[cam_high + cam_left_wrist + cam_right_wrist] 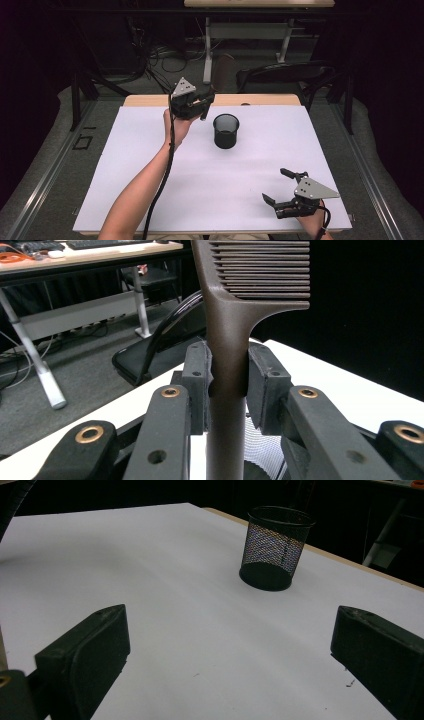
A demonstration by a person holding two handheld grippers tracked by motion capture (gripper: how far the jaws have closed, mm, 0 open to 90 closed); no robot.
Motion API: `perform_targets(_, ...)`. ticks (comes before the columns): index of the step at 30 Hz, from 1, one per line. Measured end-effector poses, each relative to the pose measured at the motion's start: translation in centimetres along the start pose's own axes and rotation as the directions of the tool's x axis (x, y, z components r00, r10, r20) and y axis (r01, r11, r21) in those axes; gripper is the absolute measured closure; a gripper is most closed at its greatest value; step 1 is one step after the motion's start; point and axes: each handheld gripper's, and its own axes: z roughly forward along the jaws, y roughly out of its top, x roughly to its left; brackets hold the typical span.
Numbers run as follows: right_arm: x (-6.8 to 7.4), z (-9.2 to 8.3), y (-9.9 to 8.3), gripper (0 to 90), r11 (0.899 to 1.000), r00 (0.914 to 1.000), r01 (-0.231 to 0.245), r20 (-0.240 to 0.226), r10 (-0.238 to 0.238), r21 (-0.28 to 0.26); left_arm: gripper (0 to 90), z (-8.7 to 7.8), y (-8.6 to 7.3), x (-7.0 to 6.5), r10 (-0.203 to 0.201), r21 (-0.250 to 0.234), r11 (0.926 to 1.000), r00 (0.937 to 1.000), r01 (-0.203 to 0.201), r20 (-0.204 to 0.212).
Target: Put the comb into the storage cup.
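A dark brown comb (227, 315) stands upright between the jaws of my left gripper (227, 375), which is shut on its handle; its teeth point right at the top of the left gripper view. In the high view that left gripper (200, 107) is raised just left of a black mesh cup (226, 130), which stands upright on the white table. My right gripper (280, 187) rests open near the front right of the table, nothing between its jaws. In the right gripper view the mesh cup (274, 547) stands well beyond the open jaws.
The white sheet (150, 190) covers the table, with a wooden strip (260, 99) along the far edge. A black chair (280, 75) stands behind the table, and desk legs and cables lie farther back. A forearm (140, 195) crosses the left front.
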Motion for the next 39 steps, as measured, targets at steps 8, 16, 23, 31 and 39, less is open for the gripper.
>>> perform_targets(8, 0.0, 0.0, 0.0, 1.8, 1.0, 1.0, 0.003, -0.001, -0.003, -0.001, 72.5, 0.6, 0.3, -0.5, 0.007, -0.005, 1.0, 0.9999, -0.007, 0.007)
perform_targets(16, 0.0, 0.0, 0.0, 1.9, 1.0, 1.0, 0.001, -0.001, -0.001, -0.002, 72.5, 1.2, 0.4, -1.0, 0.005, -0.014, 0.9999, 0.9999, -0.005, 0.016)
perform_targets(23, 0.0, 0.0, 0.0, 1.8, 1.0, 1.0, 0.002, -0.002, -0.002, -0.001, 72.4, 1.7, 0.2, -1.2, -0.019, -0.025, 0.9995, 0.9995, 0.02, 0.023)
perform_targets(31, -0.1, -0.1, 0.0, 1.8, 1.0, 1.0, 0.003, 0.002, -0.003, -0.003, 72.4, 2.2, 0.0, -1.4, -0.028, -0.024, 0.9993, 0.9991, 0.029, 0.032)
perform_targets(39, 0.0, -0.1, 0.0, 1.9, 1.0, 1.0, 0.004, 0.0, -0.004, -0.001, 72.4, 2.6, -0.2, -1.5, -0.039, -0.023, 0.9989, 0.9986, 0.04, 0.035)
